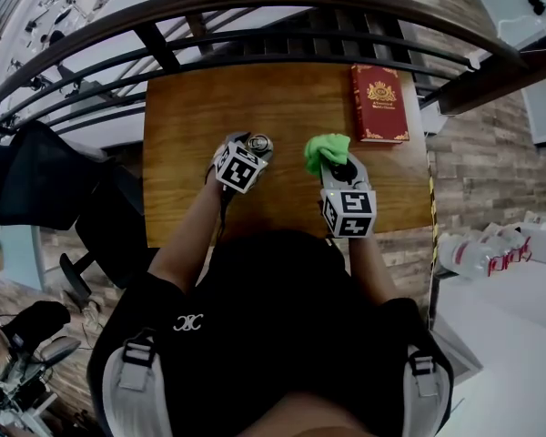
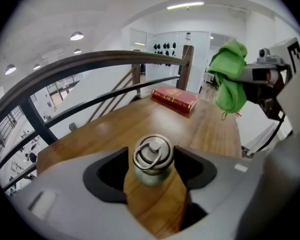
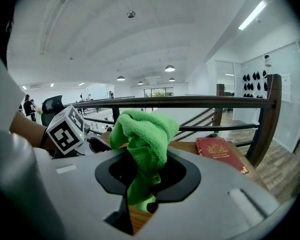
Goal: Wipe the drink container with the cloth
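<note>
A small metal drink container [image 1: 260, 143] with a ring on its lid stands upright on the wooden table [image 1: 187, 116]. My left gripper [image 1: 251, 151] points down over it. In the left gripper view the container [image 2: 152, 156] sits between the wide jaws, with dark gaps at both sides, so the gripper is open. My right gripper [image 1: 338, 167] is to its right, above the table, shut on a bunched green cloth [image 1: 326, 149]. The cloth [image 3: 142, 134] sticks up out of the jaws and hangs down between them. From the left gripper view the cloth [image 2: 229, 79] hangs to the upper right of the container, apart from it.
A red book [image 1: 379, 103] lies flat at the table's far right corner. A dark curved railing [image 1: 255, 7] runs along the table's far side. The table's right edge meets a brick-patterned floor. The person's body is at the near edge.
</note>
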`<state>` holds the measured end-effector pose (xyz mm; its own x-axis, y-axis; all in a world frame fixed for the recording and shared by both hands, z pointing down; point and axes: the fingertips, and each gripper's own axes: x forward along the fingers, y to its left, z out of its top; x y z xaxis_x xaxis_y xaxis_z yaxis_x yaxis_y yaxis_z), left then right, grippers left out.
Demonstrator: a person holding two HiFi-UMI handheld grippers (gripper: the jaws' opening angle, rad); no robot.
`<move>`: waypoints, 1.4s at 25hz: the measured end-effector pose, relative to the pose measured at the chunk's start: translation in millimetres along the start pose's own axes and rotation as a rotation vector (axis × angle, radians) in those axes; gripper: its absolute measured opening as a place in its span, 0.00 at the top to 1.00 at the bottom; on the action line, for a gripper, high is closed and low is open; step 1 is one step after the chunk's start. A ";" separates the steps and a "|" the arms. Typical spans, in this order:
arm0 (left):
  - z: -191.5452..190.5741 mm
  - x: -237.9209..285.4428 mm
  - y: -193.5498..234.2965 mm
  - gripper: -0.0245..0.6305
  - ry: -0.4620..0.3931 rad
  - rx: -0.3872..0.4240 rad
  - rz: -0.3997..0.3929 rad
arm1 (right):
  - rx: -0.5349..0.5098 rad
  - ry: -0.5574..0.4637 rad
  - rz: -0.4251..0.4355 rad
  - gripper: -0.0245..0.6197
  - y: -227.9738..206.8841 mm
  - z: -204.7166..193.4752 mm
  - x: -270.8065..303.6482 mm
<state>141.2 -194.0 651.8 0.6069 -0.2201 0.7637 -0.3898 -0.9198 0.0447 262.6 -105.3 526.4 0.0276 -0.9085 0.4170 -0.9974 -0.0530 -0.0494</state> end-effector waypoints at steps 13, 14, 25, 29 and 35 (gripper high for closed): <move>-3.4 0.6 -6.8 0.49 -0.011 -0.027 -0.014 | -0.007 0.013 0.000 0.82 0.1 -3.1 0.3; -4.4 -0.4 -7.3 0.49 -0.019 -0.027 -0.010 | -0.008 0.015 0.002 0.82 0.9 -3.5 0.9; -21.7 -14.5 -4.3 0.49 -0.083 -0.042 0.023 | -0.040 0.032 0.064 0.82 23.5 -5.1 13.3; -28.6 -19.2 -6.4 0.49 -0.089 -0.047 0.033 | -0.050 0.038 0.107 0.82 37.0 -5.1 18.3; -43.3 -28.0 -7.1 0.49 -0.107 -0.065 0.036 | -0.043 0.038 0.187 0.82 62.7 -2.2 31.0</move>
<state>97.0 -167.2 658.0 0.6606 -0.2891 0.6929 -0.4544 -0.8886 0.0625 200.7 -135.9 538.3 -0.1601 -0.8846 0.4381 -0.9869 0.1338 -0.0904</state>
